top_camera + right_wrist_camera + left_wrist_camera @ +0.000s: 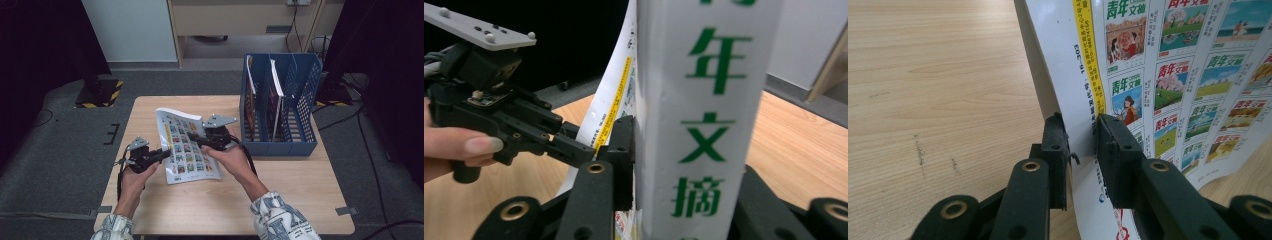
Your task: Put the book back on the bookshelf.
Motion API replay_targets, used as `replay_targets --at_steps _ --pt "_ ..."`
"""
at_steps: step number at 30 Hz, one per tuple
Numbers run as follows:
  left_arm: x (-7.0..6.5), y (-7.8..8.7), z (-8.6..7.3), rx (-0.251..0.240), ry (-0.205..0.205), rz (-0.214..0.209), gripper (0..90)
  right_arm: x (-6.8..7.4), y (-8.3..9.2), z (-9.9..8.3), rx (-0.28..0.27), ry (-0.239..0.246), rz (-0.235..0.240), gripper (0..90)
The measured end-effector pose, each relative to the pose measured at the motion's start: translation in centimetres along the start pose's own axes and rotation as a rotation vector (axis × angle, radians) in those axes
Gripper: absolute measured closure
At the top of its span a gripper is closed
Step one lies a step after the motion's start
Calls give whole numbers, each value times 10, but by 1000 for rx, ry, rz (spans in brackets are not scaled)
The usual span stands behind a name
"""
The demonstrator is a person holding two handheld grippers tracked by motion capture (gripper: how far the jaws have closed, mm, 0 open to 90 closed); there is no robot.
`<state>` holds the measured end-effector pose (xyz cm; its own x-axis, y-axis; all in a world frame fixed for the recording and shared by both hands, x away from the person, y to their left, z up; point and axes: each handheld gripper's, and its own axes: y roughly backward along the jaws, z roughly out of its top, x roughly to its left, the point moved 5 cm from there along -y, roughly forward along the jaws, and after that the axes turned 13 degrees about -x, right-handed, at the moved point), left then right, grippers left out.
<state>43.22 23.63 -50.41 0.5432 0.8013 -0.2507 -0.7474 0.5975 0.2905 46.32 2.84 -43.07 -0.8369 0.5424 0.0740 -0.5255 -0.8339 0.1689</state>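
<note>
Wooden table under both hands, a blue file rack at its far right. Between them the magazine is lifted off the wood. The left gripper is clamped on its left edge, the right gripper pinches the thick spine. To slot it well, stand it upright, keep both grips firm, and aim for an empty compartment.

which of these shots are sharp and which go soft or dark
High view: evenly lit wooden table, side edges fall into black. Left gripper view: picture-grid magazine crisp, black jaws at the bottom soft. Right gripper view: white magazine spine with green characters too close and blurred, dark background behind the left gripper.
</note>
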Motion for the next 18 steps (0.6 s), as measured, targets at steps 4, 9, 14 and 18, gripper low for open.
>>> replay_targets --at_steps 4,9,14,18 --pt "-2 1 1 -7 -10 1 741 0 1 0 12 1 14 652" --pt "-3 1 1 -6 -22 -3 743 -1 -2 -2 13 -5 3 669" --pt "-3 1 1 -3 -27 -2 743 -2 -6 -5 26 -6 5 696" --pt "-4 2 2 -5 -29 -2 744 -2 -8 -7 35 -1 -8 732"
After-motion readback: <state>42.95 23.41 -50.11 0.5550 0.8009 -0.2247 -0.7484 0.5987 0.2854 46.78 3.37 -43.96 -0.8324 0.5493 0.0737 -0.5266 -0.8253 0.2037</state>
